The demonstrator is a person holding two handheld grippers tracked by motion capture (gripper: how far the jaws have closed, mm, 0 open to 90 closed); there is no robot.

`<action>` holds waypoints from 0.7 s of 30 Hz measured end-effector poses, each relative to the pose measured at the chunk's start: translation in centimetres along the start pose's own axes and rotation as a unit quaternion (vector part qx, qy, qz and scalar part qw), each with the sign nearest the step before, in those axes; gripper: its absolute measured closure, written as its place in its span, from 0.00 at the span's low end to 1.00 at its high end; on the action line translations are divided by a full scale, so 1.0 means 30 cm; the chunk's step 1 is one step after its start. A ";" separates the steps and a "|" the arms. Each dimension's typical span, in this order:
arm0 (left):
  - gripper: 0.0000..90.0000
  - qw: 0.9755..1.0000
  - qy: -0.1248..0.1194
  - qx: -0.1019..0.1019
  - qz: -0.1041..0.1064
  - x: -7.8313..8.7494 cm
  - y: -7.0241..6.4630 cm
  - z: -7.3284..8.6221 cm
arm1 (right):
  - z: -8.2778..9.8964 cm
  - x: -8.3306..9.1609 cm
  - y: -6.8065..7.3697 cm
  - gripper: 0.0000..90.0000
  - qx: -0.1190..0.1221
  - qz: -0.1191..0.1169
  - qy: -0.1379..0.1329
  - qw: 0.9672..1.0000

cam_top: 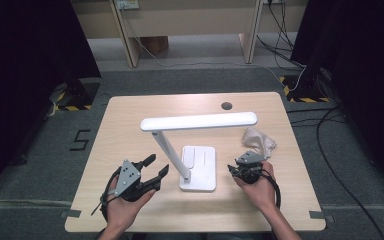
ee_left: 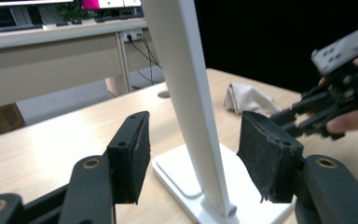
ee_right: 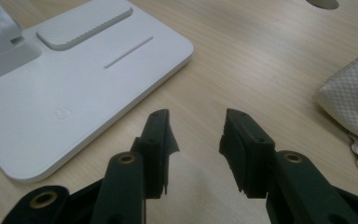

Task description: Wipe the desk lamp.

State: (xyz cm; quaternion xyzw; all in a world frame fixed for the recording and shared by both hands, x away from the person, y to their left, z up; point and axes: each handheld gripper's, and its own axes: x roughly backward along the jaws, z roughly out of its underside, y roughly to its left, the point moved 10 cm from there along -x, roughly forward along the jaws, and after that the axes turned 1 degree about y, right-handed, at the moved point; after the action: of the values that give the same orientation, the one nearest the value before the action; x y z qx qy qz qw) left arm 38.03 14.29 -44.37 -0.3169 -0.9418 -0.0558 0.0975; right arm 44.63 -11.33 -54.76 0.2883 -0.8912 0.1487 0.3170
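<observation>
A white desk lamp stands mid-table, with a long head bar (cam_top: 198, 121), a slanted arm (ee_left: 186, 93) and a flat base (cam_top: 200, 167). To the left of the base, my left gripper (cam_top: 158, 165) is open. From its own camera the left gripper (ee_left: 198, 149) frames the lamp arm between its pads without touching it. My right gripper (cam_top: 236, 169) hovers at the base's right side. The right gripper (ee_right: 198, 135) is open over bare wood, with nothing between its jaws and the base (ee_right: 74, 84) just to its left. A crumpled beige cloth (cam_top: 259, 140) lies beyond it.
The wooden table (cam_top: 130, 115) has a round cable hole (cam_top: 226, 106) near its far edge. Pale desks (cam_top: 190, 20) stand across the floor behind, and cables (cam_top: 325, 130) trail on the carpet to the right. A corner of the cloth (ee_right: 354, 98) lies close to the right gripper.
</observation>
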 end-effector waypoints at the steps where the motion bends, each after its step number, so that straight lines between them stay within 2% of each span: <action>1: 0.47 1.000 -0.001 -0.001 0.001 -0.001 -0.001 0.006 | 0.006 0.009 0.002 0.67 0.000 -0.004 -0.004 1.000; 8: 0.46 1.000 0.023 -0.002 0.007 -0.007 0.009 0.086 | 0.046 0.051 -0.010 0.66 -0.003 -0.002 -0.007 1.000; 12: 0.45 0.999 0.043 -0.003 0.003 -0.011 0.043 0.142 | 0.083 0.081 -0.029 0.65 -0.010 0.001 -0.012 1.000; 15: 0.44 0.998 0.056 -0.004 -0.001 -0.014 0.072 0.183 | 0.119 0.111 -0.046 0.65 -0.025 0.005 -0.017 1.000; 20: 0.44 0.997 0.076 0.005 -0.008 -0.026 0.120 0.247 | 0.166 0.153 -0.069 0.65 -0.033 0.014 -0.022 0.999; 21: 0.44 0.997 0.078 0.011 -0.011 -0.031 0.128 0.264 | 0.174 0.161 -0.072 0.65 -0.037 0.014 -0.024 0.999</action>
State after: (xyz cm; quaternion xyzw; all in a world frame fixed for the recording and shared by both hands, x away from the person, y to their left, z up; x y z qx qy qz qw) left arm 39.92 18.12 -52.12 -0.3002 -0.9352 -0.0709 0.1737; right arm 40.38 -17.40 -55.40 0.2669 -0.9076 0.1132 0.3036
